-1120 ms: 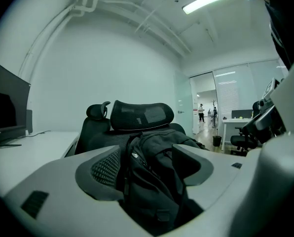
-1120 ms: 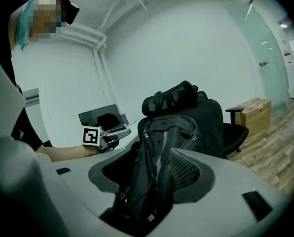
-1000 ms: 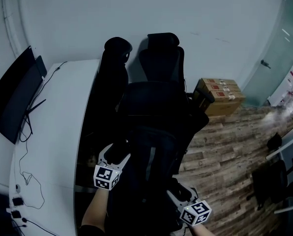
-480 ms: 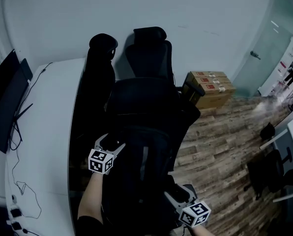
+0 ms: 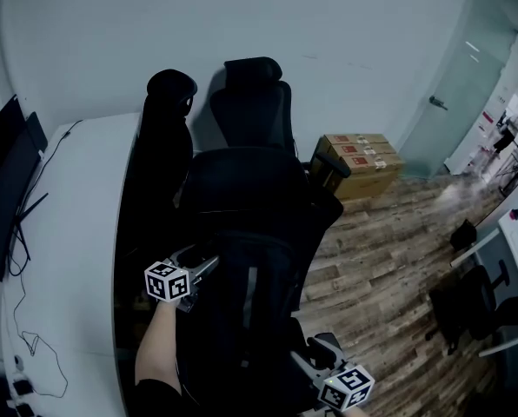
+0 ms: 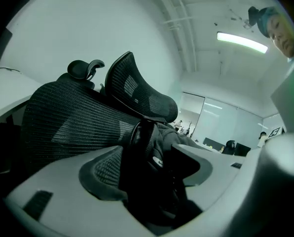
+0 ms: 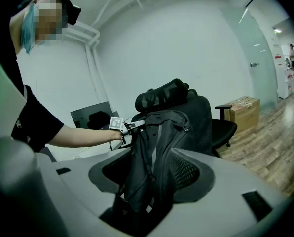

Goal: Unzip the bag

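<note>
A black backpack (image 5: pixel 242 320) stands upright against the back of a black office chair (image 5: pixel 250 181). My left gripper (image 5: pixel 198 263) is shut on dark fabric at the bag's upper left side. In the left gripper view a zipper line (image 6: pixel 133 132) runs just beyond the jaws of the left gripper (image 6: pixel 152 177). My right gripper (image 5: pixel 315 354) is low on the bag's right side. In the right gripper view the backpack (image 7: pixel 157 142) hangs between the jaws of the right gripper (image 7: pixel 147 181), which are shut on its lower fabric. That view also shows the left gripper (image 7: pixel 132 126) at the bag's top.
A second black chair (image 5: pixel 163 137) stands to the left, by a white desk (image 5: pixel 68 233) with a dark monitor (image 5: pixel 3 189) and cables. Cardboard boxes (image 5: pixel 359 163) sit on the wooden floor (image 5: pixel 389 268) behind. More chairs (image 5: pixel 468 302) are at the right.
The left gripper has risen along the bag's upper left side, while the right gripper has dropped lower and to the right. The head camera's view has shifted.
</note>
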`<state>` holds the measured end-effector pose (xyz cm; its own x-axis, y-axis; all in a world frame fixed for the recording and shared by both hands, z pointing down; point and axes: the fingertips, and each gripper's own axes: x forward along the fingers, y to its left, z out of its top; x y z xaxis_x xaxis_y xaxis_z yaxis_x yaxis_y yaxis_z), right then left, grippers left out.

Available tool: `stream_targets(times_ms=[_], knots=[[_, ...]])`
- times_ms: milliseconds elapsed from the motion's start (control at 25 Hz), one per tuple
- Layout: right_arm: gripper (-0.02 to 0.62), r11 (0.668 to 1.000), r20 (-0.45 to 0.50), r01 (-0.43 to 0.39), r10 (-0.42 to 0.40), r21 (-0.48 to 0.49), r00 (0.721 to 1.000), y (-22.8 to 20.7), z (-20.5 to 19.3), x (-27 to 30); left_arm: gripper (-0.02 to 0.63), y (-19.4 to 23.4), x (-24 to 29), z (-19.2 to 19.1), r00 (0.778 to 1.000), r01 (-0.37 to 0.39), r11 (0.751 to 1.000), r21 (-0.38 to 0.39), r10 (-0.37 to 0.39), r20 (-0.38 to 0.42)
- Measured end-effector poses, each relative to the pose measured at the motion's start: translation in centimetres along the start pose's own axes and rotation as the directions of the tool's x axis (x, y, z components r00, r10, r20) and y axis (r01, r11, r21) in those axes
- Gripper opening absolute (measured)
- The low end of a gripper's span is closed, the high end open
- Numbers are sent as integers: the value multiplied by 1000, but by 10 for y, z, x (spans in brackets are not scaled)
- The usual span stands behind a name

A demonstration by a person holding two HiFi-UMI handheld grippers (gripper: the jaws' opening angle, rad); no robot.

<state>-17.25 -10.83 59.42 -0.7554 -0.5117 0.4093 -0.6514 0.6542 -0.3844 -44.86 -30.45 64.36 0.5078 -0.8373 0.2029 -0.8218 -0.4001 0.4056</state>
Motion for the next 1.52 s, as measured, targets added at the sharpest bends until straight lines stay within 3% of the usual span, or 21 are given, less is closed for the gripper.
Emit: stream_targets(times_ms=[80,280,440,680,1120,1360,1520], knots=[[222,1000,6,-4,4,-6,1000,0,2,-2,250,-7,-4,1,1000,1,1000,10,-2,21],[221,998,57,-55,54,6,997,9,13,-4,180,-41,-19,-1,999,29,997,69,-30,23],[221,996,30,-51,54,-69,998,15,21,-8,148,-74,-38,-7,999,28,994,108,-30,14],[221,982,88,-95,111,-162,990,32,38,-9,127,-133,-63,-23,1000,-6,981,194,4,13],[221,985,87,-71,85,-156,993,26,34,-44,118,-277,-62,-75,998,63,897,437,-47,-47],[221,994,84,-101,104,-49,991,4,15,-70,115,-326,-55,-96,997,45,856,514,-7,-75],[221,988,118,-149,145,26,982,-9,10,-88,115,-362,-42,-112,993,84,820,566,-20,-117]])
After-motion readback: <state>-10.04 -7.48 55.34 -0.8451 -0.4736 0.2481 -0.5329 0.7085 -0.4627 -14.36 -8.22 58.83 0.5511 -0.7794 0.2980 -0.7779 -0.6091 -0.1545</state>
